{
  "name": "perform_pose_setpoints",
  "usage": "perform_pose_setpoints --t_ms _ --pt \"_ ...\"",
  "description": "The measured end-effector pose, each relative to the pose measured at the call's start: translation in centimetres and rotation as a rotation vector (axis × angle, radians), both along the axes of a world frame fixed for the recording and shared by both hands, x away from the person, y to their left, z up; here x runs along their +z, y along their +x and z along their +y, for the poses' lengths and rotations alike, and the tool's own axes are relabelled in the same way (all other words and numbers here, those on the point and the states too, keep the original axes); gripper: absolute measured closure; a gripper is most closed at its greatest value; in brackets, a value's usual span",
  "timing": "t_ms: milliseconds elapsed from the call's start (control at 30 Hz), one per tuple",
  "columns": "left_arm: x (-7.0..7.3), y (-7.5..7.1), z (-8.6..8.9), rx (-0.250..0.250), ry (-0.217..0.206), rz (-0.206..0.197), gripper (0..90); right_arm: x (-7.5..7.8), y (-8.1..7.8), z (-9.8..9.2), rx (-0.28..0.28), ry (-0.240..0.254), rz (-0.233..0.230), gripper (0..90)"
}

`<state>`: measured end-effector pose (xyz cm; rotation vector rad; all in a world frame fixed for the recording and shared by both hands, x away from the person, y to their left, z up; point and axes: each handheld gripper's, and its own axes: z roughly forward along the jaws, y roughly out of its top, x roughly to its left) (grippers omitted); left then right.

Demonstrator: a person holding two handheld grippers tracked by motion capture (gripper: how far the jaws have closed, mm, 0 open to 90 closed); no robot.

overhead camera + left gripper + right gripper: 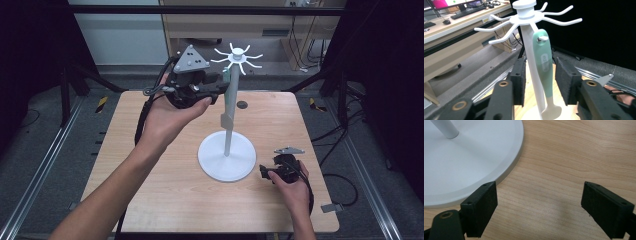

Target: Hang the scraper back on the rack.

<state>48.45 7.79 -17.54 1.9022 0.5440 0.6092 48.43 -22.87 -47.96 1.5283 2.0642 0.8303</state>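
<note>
1. Bench (165, 190) evenly lit from overhead; the frame's left and right edges fall into darkness.
2. Soft shadow lies on the wood between the right tool (539, 207) pads.
3. Foreground of the left tool view is perhaps slightly blurred.

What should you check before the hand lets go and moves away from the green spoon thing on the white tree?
1. Green utensil hangs on a hook of the white stand: ok, the hook goes through the hole in its handle.
2. Left gripper has let go: ok, gaps show between both pads and the handle.
3. Utensil hangs straight down beside the pole: ok.
4. Stand's base sits flat on the table: ok.
5. Right gripper is out of the way: ok, open over bare wood beside the base, holding nothing.
6. Utensil has stopped swinging: cannot tell.
</note>
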Motion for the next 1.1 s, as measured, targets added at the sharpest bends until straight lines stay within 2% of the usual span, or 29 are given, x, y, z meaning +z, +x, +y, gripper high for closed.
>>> perform_pose_setpoints --t_ms 167,267,300,333,467,533,600,633,700,767,867,900,933,1000,1033,1100 --pt "-0.7 -0.7 0.9 -0.003 0.001 -0.03 42.3 0.0 0.0 0.1 0.002 0.0 0.003 13.9" --pt "-1.3 -1.0 1.4 -0.007 0.007 -0.03 30.6 0.0 0.0 0.1 0.001 -0.003 0.003 13.9" --pt "-1.7 -1.1 1.8 -0.008 0.012 -0.024 30.6 0.0 0.0 0.1 -0.001 0.001 0.006 13.9" --pt "-2.3 -1.4 2.4 -0.006 0.006 -0.018 25.1 0.0 0.0 0.0 -0.002 -0.001 0.005 13.9" --pt "-4.2 -1.7 3.8 -0.008 -0.001 0.011 17.2 0.1 -0.1 0.0 -0.005 0.005 -0.009 13.9" --pt "-4.8 -1.8 4.2 -0.004 -0.01 0.015 15.9 0.2 -0.2 0.0 -0.003 0.003 -0.017 13.5" --pt "-6.3 -1.9 5.2 0.014 -0.012 0.011 14.2 0.3 -0.2 0.1 -0.002 0.001 -0.024 11.9" --pt "-6.3 -1.9 5.2 0.014 -0.012 0.011 13.6 0.3 -0.2 0.1 -0.005 0.0 -0.025 10.2" --pt "-7.9 -1.9 6.0 0.021 0.001 0.02 11.9 0.4 -0.3 0.0 -0.021 -0.003 -0.031 7.2" --pt "-8.4 -1.9 6.2 0.022 0.005 0.022 10.7 0.5 -0.4 -0.2 -0.033 0.001 -0.043 7.0" --pt "-10.0 -2.0 6.8 0.023 0.035 0.029 9.0 0.5 -0.5 -0.3 -0.041 0.002 -0.038 6.8" --pt "-11.1 -2.0 7.1 0.023 0.043 0.037 8.6 0.4 -0.4 -0.4 -0.041 0.0 -0.042 6.7" --pt "-11.1 -2.0 7.1 0.023 0.043 0.037 8.2 0.4 -0.4 -0.4 -0.041 -0.005 -0.042 6.5" --pt "-12.8 -1.9 7.7 0.025 0.065 0.042 7.6 0.3 -0.4 -0.4 -0.043 -0.007 -0.042 6.4" --pt "-12.8 -1.9 7.7 0.025 0.065 0.042 7.1 0.3 -0.4 -0.3 -0.043 -0.007 -0.042 6.5" --pt "-14.0 -1.8 8.2 0.023 0.087 0.05 6.3 0.3 -0.4 -0.3 -0.042 -0.009 -0.039 6.5"
